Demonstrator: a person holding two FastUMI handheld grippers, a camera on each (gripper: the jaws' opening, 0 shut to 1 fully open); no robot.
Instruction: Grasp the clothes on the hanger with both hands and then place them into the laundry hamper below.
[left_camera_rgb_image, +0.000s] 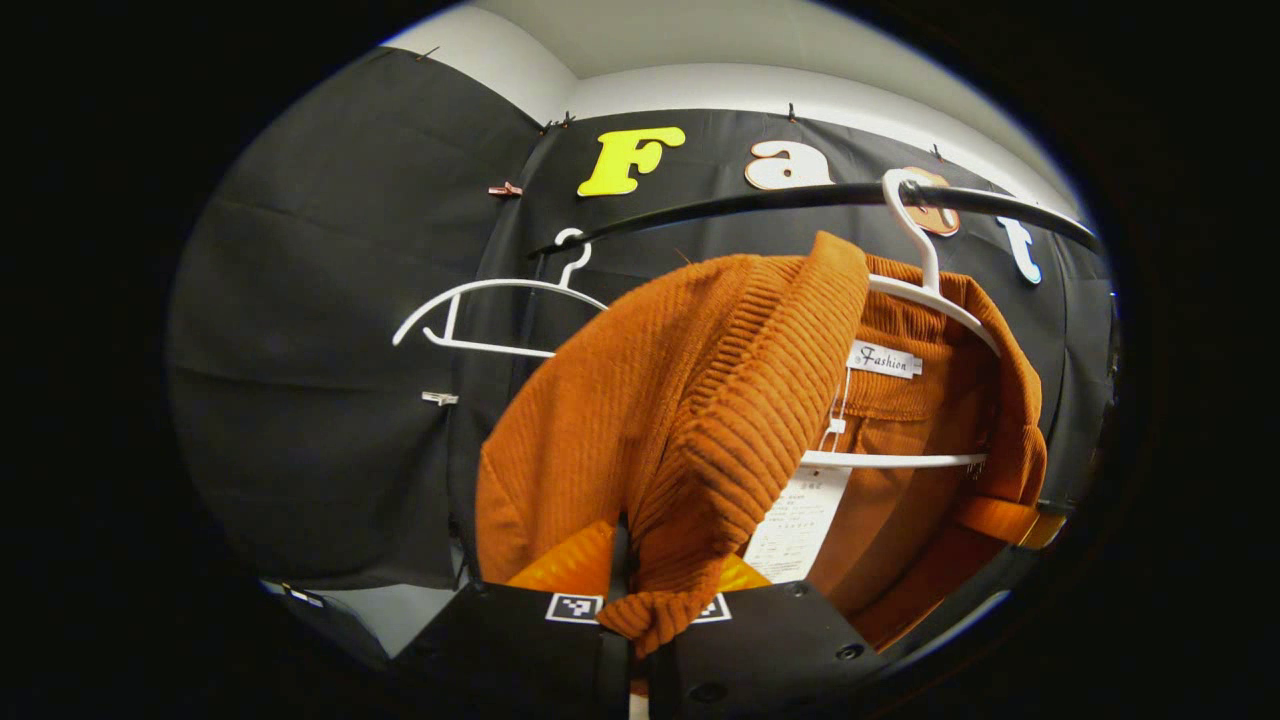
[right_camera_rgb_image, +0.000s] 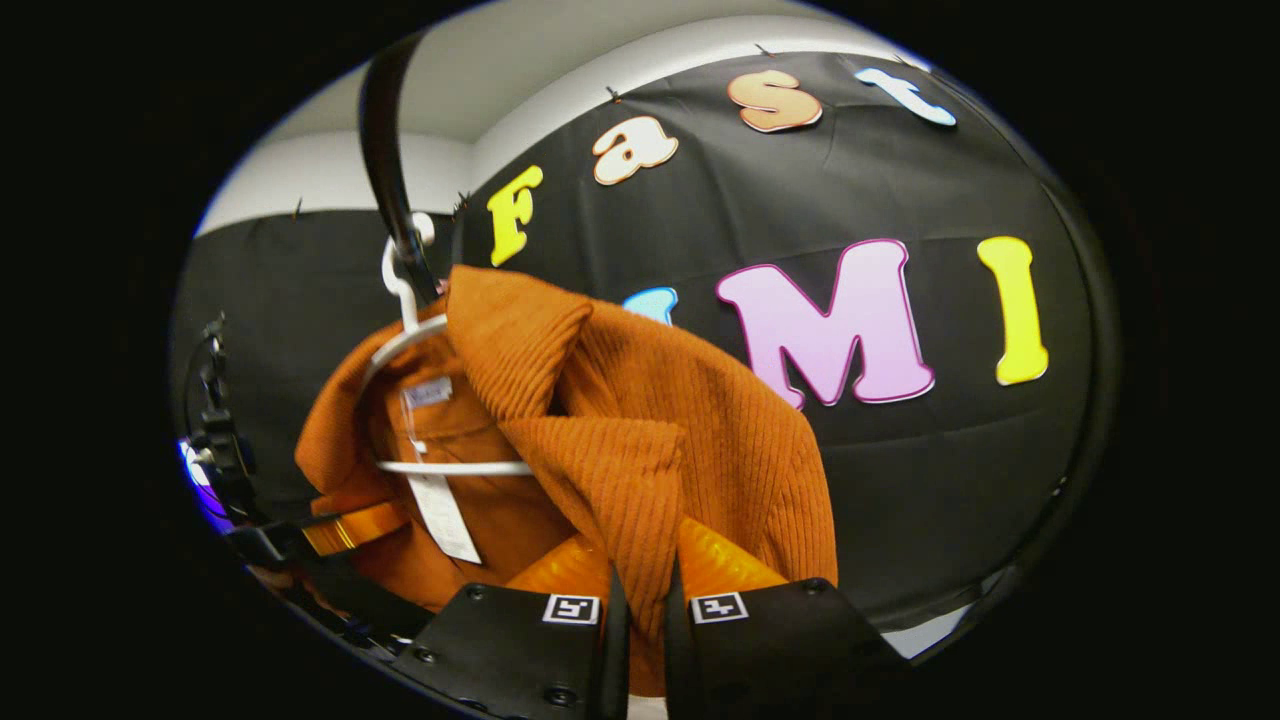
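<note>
An orange ribbed knit garment (left_camera_rgb_image: 650, 420) hangs on a white hanger (left_camera_rgb_image: 930, 290) from a black rail (left_camera_rgb_image: 800, 198). My left gripper (left_camera_rgb_image: 640, 590) is shut on one front edge of the collar, the knit bunched between its fingers. In the right gripper view the same garment (right_camera_rgb_image: 640, 440) hangs from the white hanger (right_camera_rgb_image: 405, 300), and my right gripper (right_camera_rgb_image: 640, 590) is shut on the other front edge. The left gripper (right_camera_rgb_image: 340, 530) appears at the far side of the garment. Paper tags (left_camera_rgb_image: 795, 520) dangle inside the neck.
A second, bare white hanger (left_camera_rgb_image: 490, 310) hangs further left on the same rail. Black cloth walls surround the rail, with a white ceiling above. The rail (right_camera_rgb_image: 385, 160) runs close overhead in the right gripper view.
</note>
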